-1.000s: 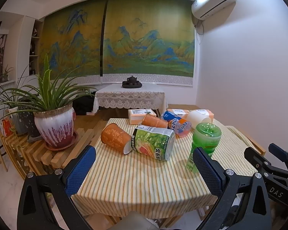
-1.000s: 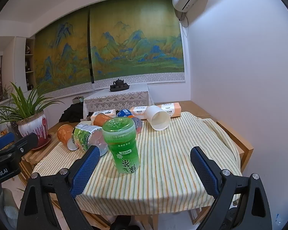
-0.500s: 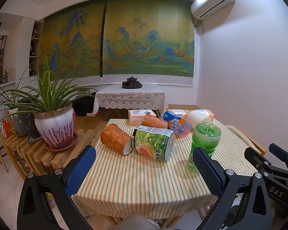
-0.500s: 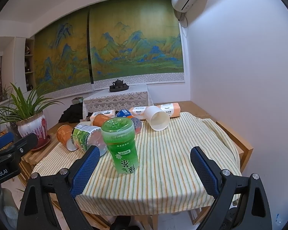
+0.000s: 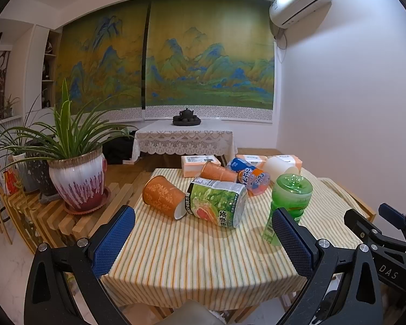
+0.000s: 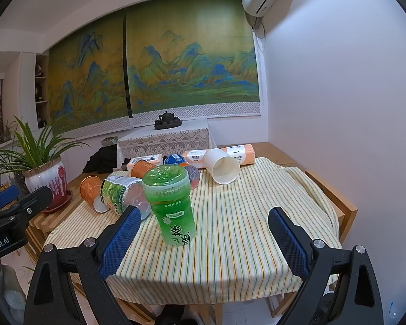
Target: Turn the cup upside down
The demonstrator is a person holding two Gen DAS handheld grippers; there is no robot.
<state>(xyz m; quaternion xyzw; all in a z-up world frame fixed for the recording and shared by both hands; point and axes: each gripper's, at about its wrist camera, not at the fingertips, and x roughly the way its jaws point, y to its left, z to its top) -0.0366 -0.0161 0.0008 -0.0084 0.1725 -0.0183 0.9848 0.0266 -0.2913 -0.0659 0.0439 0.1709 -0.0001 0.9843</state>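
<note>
A white paper cup [image 6: 222, 168] lies on its side at the far end of the striped table [image 6: 243, 233], mouth toward me; it also shows in the left wrist view [image 5: 278, 165]. Two orange cups lie on their sides, one near the left edge [image 5: 163, 196] and one further back [image 5: 216, 172]. My left gripper [image 5: 203, 239] is open and empty, in front of the table's near edge. My right gripper [image 6: 203, 239] is open and empty, also short of the table, and shows at the right of the left wrist view [image 5: 384, 233].
A green bottle [image 6: 173, 205] stands upside down near the table's front. A large green-labelled bottle [image 5: 216, 204] and a blue-orange bottle [image 5: 250, 176] lie on their sides. Orange tissue packs [image 6: 222, 155] lie at the back. A potted plant [image 5: 77, 178] stands on the left slatted bench.
Both views have shifted only slightly; the green bottle sits a touch further left in the right wrist view. Nothing on the table has moved.
</note>
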